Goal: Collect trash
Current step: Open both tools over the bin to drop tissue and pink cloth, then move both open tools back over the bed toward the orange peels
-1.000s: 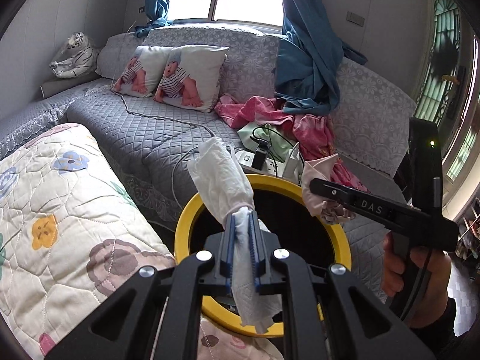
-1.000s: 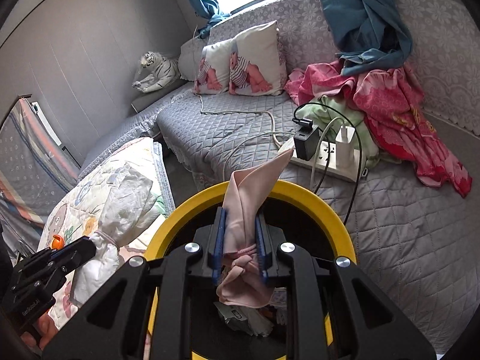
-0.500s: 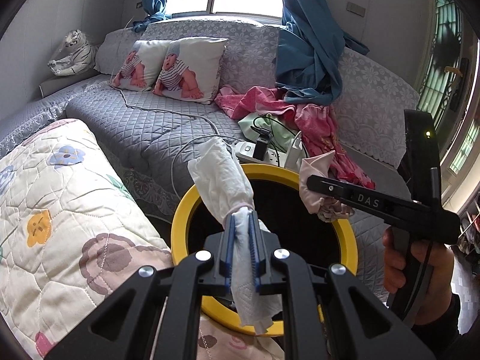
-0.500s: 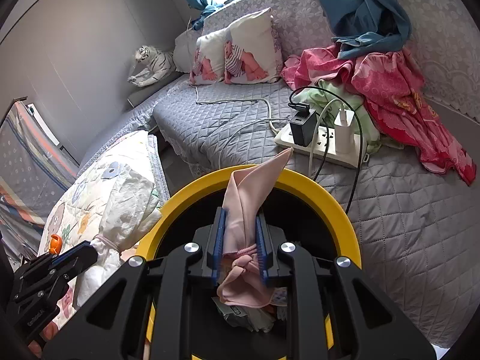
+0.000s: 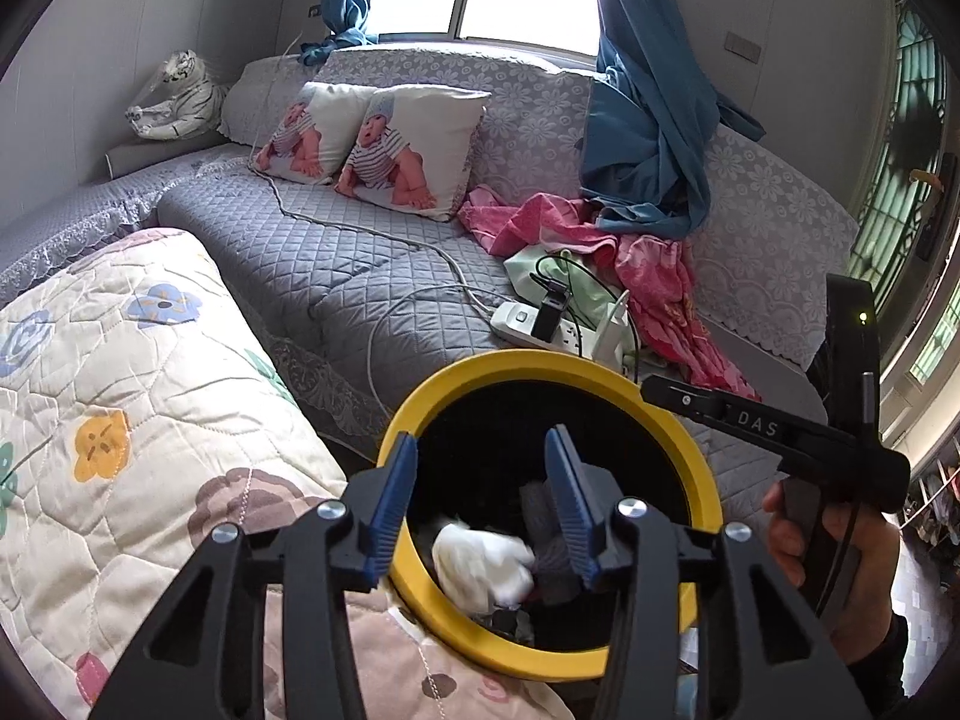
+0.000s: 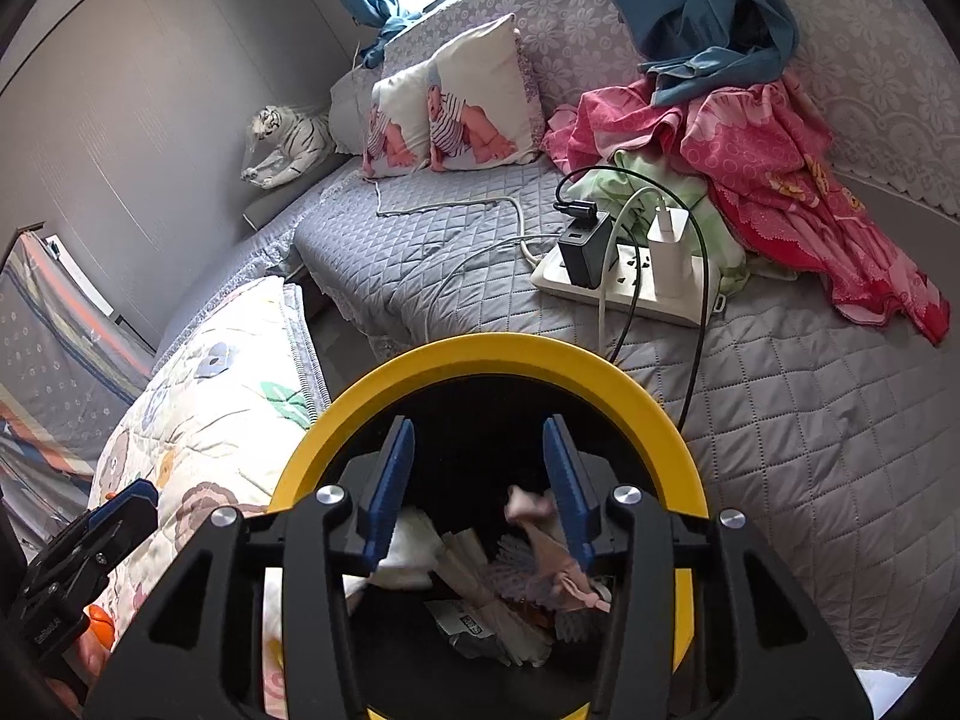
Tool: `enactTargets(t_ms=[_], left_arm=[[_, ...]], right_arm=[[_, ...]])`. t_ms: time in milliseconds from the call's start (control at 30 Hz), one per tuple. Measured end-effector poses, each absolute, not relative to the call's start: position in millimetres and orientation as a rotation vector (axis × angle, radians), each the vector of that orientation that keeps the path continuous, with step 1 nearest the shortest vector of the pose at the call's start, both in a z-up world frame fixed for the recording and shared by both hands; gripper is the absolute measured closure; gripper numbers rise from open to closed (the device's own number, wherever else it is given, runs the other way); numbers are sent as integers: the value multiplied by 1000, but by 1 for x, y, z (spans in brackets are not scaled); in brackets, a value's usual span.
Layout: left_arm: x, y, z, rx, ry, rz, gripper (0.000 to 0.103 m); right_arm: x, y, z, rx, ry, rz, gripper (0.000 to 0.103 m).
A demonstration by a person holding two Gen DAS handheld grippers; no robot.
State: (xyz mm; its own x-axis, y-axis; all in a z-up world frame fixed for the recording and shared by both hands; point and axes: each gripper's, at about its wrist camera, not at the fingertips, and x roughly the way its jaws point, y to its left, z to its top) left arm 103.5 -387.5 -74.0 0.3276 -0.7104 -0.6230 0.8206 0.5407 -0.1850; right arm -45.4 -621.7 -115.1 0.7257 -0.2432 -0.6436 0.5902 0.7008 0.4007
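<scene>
Opening over the yellow-rimmed bin, the left hand-held gripper lets go: its white tissue, clamped a second ago, drops inside. Right view: right hand-held gripper opening too, pink wad falling into the bin.

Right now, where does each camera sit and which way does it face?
Left wrist: on the left tool, angled down into the yellow-rimmed bin, sofa beyond; shows its opening jaws, the right tool and the hand holding it.
Right wrist: on the right tool, angled down into the bin; shows its opening jaws and the left tool.
Shared: bin, sofa, power strip.
</scene>
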Motion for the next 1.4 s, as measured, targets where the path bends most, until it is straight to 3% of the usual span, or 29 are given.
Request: enactTargets(t_ms=[67, 200, 300, 333, 433, 800, 1033, 1400], left_arm=[[107, -382, -68, 145, 716, -1000, 57], [116, -360, -50, 64, 673, -932, 37], [124, -332, -29, -5, 600, -841, 17], [126, -321, -23, -24, 573, -808, 15], [128, -282, -3, -49, 475, -735, 8], [133, -102, 12, -61, 339, -417, 8], [134, -19, -26, -105, 455, -315, 8], [140, 7, -79, -115, 600, -313, 8]], right_arm=[[-49, -622, -113, 639, 580, -502, 59], [-53, -618, -103, 618, 541, -503, 48], [-55, -613, -92, 597, 493, -496, 30], [-55, -610, -87, 584, 472, -491, 21], [-48, -597, -73, 539, 434, -454, 11], [39, -487, -33, 308, 396, -44, 8], [108, -386, -23, 149, 423, 179, 8], [201, -256, -35, -30, 552, 385, 8]])
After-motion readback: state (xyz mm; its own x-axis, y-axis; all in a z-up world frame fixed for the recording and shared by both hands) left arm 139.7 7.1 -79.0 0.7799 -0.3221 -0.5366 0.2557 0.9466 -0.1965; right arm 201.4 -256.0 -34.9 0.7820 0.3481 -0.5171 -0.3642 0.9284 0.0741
